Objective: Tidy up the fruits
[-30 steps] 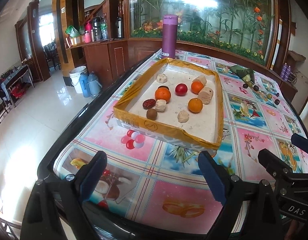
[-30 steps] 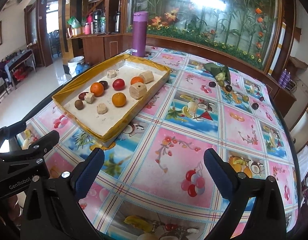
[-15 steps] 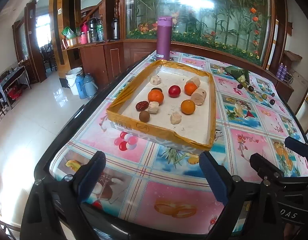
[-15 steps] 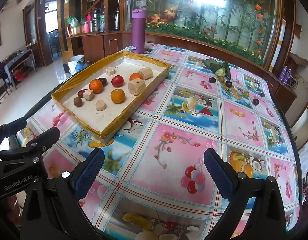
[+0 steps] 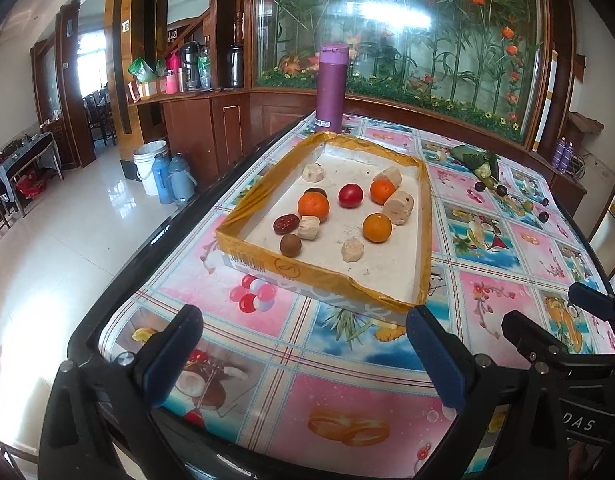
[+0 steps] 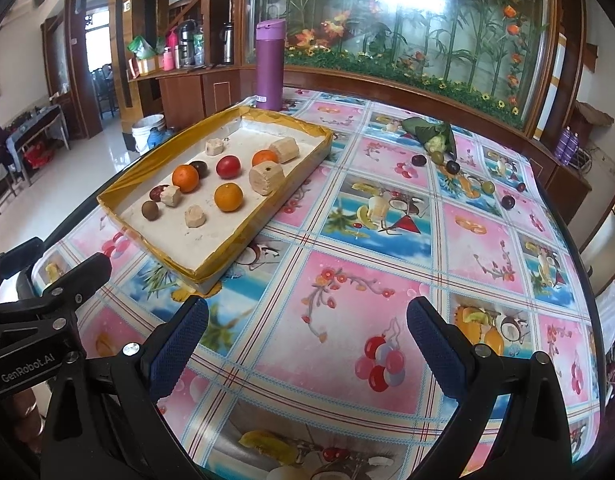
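Left gripper (image 5: 303, 354) opening, fingers wide apart, empty. Right gripper (image 6: 307, 346) open too, holding nothing. Fruits (image 5: 313, 206) inside yellow-rimmed tray (image 5: 295, 270) on counter (image 6: 347, 320), far left; small fruits (image 6: 453, 167) loose, far right.

The right claw (image 6: 307, 332) hangs wide and empty over the patterned worktop (image 6: 387, 248), the shallow tray (image 6: 243, 236) of oranges (image 6: 228, 197) to its left, dark fruits (image 6: 453, 167) scattered far right.

A glossy tablecloth (image 6: 347, 280) checked in pink and blue fruit pictures bears a white tray rimmed in yellow tape (image 6: 119, 184) holding orange tangerines (image 6: 228, 197), a red tomato (image 6: 228, 167) and beige chunks (image 6: 266, 178); far left stands a purple flask (image 6: 269, 66).
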The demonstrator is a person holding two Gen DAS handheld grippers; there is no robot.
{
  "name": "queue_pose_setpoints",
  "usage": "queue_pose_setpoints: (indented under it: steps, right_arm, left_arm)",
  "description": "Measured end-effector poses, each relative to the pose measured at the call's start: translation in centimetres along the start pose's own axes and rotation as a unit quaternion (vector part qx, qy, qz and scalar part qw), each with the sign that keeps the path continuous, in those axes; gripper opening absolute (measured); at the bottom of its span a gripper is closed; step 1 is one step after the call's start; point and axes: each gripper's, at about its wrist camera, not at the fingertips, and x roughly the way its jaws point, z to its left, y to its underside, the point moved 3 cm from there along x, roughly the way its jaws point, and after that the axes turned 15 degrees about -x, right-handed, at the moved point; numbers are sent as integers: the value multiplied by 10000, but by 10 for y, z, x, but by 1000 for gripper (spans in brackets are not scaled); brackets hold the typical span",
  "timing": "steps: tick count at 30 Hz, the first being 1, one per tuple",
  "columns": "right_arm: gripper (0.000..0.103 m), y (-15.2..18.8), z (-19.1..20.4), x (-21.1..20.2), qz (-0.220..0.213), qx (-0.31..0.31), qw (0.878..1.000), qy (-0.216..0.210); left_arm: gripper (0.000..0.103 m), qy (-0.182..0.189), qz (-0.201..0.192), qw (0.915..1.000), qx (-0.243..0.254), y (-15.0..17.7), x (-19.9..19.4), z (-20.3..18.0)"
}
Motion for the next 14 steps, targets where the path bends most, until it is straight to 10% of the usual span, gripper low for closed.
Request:
queue_pose_setpoints:
  steps: [14]
  right_arm:
    - [100,-2,-5,2,11,-17,9999,139]
  left_arm:
    - [103,-401,-362,9985,82,-9,-2,11]
